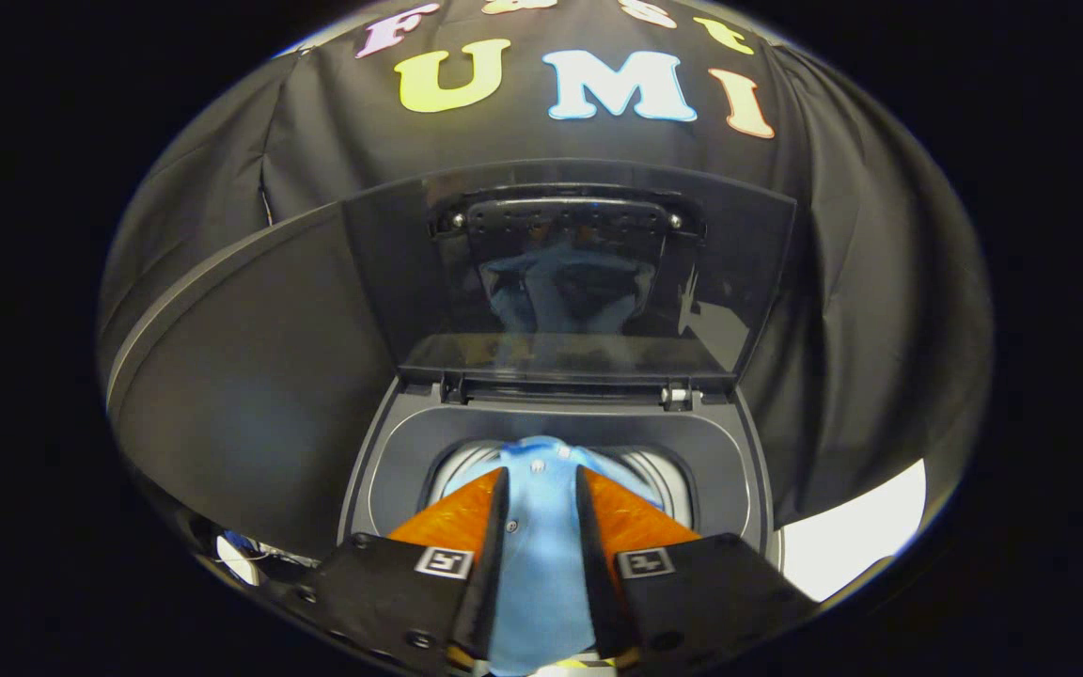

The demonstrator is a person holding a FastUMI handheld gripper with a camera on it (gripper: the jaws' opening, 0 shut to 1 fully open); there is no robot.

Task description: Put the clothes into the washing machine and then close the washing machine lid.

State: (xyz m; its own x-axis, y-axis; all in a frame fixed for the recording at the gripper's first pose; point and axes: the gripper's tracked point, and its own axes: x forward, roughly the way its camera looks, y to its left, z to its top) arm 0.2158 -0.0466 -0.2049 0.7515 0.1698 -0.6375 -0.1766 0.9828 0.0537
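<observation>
At the far left hangs the booth's black cloth (pixel 222 188), and below it a dark curved panel (pixel 250 395) runs up to the left edge of the washer (pixel 382 461). The washer's grey top surround frames the drum (pixel 645 470), whose pale metal wall shows on either side of the fingers. The gripper (pixel 542 484) is poised over that opening with its orange-faced fingers (pixel 452 517) pointing down into it, and a light blue shirt (pixel 541 564) runs between them from the near end to just past their tips. Both fingers press on the cloth, so the tool is clamped on the shirt. The garment's far end, with a button or two showing, hangs at the mouth of the drum, and the rest trails back toward the near side. Beyond the fingers the tinted lid (pixel 570 273) stands raised on its hinges (pixel 678 395), with a blue reflection in its glass. To the right a pale surface (pixel 871 527) shows past the washer's corner. The loading step looks to be in hand, with the shirt not yet let go. The next move seems to call for lowering the shirt well inside the drum, parting the fingers so it drops clear, then bringing the lid down over the opening.
</observation>
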